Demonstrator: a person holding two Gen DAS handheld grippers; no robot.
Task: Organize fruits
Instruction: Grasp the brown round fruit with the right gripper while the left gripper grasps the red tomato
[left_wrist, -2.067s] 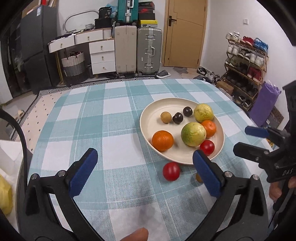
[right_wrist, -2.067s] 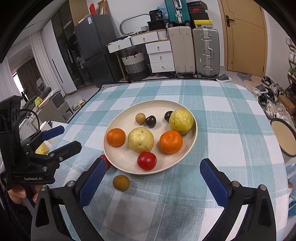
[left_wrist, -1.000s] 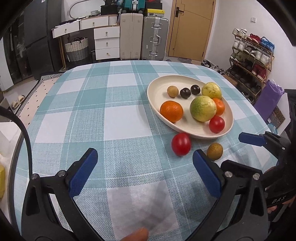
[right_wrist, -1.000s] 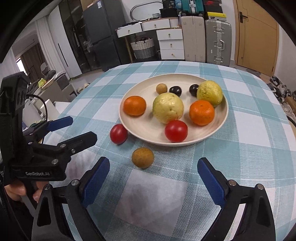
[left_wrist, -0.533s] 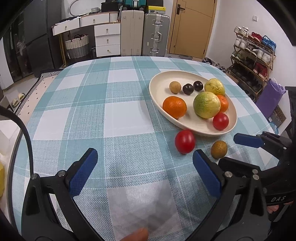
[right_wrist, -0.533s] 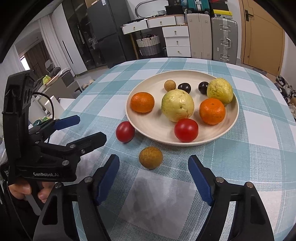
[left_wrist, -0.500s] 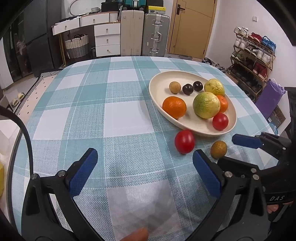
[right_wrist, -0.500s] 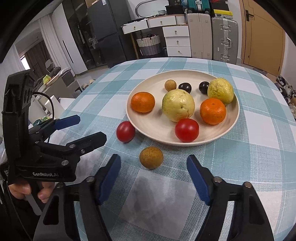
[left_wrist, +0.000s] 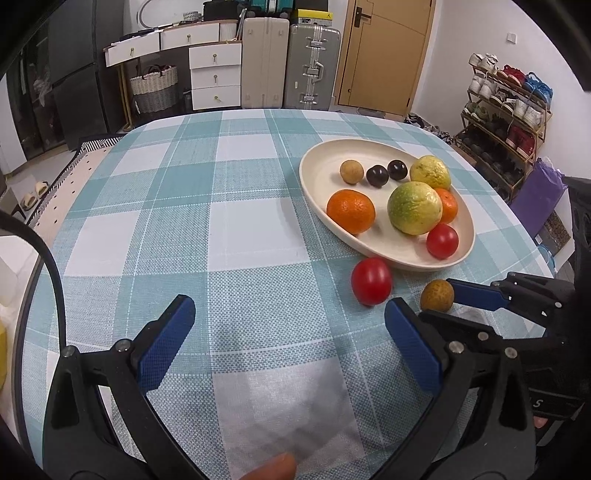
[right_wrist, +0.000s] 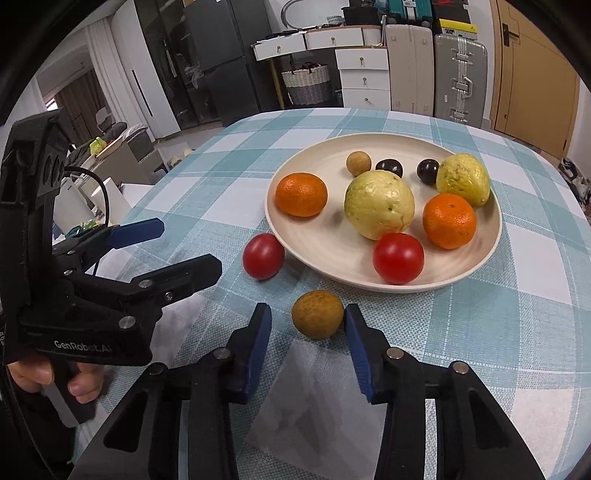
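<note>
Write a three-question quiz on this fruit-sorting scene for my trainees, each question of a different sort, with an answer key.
1. True or false: the red tomato beside the plate lies between the right gripper's fingers.
2. How many fruits lie on the tablecloth outside the plate? A) one B) two C) four
3. Fill in: the left gripper's fingers stand ____ with nothing between them.

Key:
1. False. The small brown fruit lies between those fingers, which have just been closing; a gap shows on its left side.
2. B: the tomato and the brown fruit.
3. Open.
</note>
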